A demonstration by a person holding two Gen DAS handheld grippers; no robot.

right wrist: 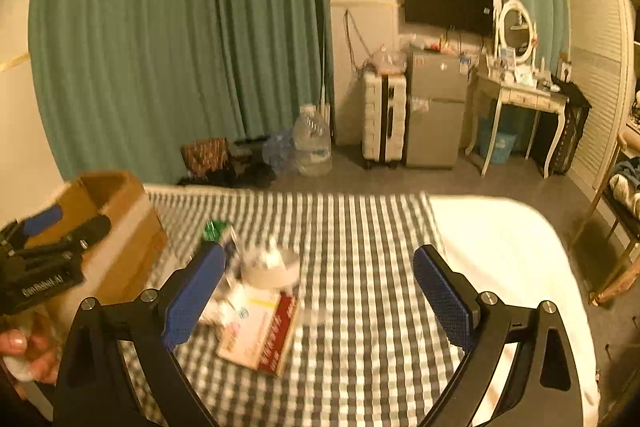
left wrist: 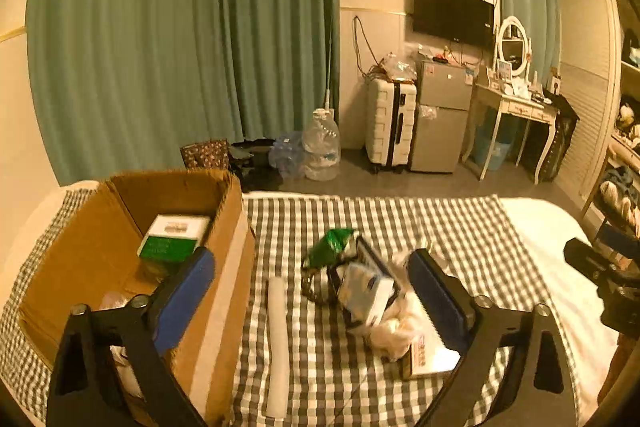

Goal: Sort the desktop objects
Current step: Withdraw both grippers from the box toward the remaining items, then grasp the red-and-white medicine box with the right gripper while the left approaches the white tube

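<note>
Both our grippers, left point(left wrist: 312, 291) and right point(right wrist: 320, 291), gape wide, empty. The pile point(left wrist: 372, 303) at twelve o'clock, seemingly tangled, could snag; the box point(left wrist: 132, 227) wall may block us.

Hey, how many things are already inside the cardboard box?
1 clearly: a green-and-white carton lying at the far end of the cardboard box. The left gripper's fingers hide the near end, so more may be there.

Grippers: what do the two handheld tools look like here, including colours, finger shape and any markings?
Both match: black angular frames with triangular cut-outs and silver screws, each ending in two flat blue textured pads. The left gripper shows this in its own view, the right gripper likewise. In the right wrist view the left tool's black body carries blurred white lettering. No cables or sleeves are visible.
</note>
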